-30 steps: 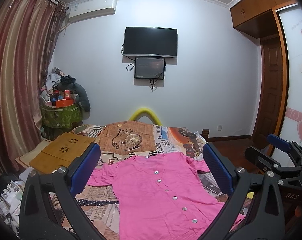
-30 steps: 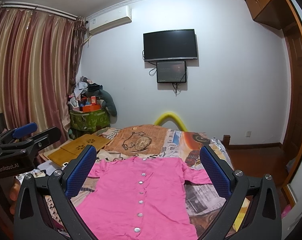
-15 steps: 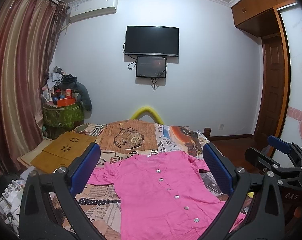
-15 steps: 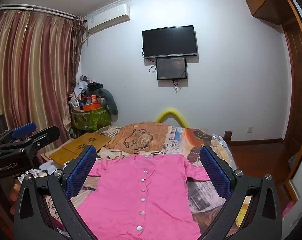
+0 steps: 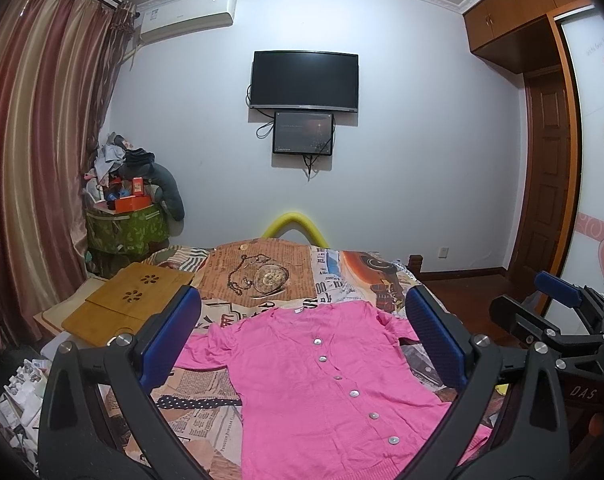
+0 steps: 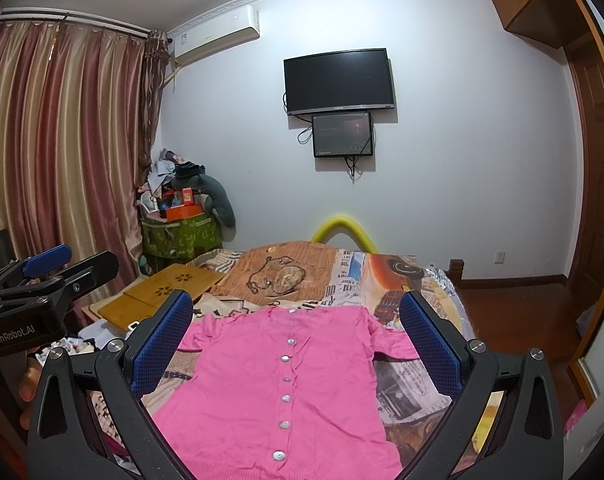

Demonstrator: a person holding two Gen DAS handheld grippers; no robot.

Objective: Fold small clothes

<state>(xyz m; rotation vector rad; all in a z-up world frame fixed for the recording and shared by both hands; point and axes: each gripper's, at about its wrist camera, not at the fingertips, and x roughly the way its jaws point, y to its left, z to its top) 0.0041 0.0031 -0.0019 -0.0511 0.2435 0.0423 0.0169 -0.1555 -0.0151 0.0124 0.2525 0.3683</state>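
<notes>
far left, a wooden board (image 5: 126, 304) sits at the bed's (image 5: 262, 276) edge beside the curtain (image 5: 30, 140). the left gripper (image 5: 302, 344) hangs above the near end of the bed, jaws wide apart and holding nothing. between them in its view lies the cardigan (image 5: 322, 392), pink, buttoned, spread flat face-up on the printed bedspread, neckline toward the far wall, short sleeves out to each side. the right gripper (image 6: 296, 344) hangs alongside, jaws also wide apart and empty, with the cardigan (image 6: 286, 384) centred under it.

judging by this, no fold has been made yet: the step in hand is the approach. the next move likely calls for both grippers to drop to the cloth, each pinching one layer at a sleeve or side edge, then carrying it across toward the button line without dragging the rest out of flat.
</notes>
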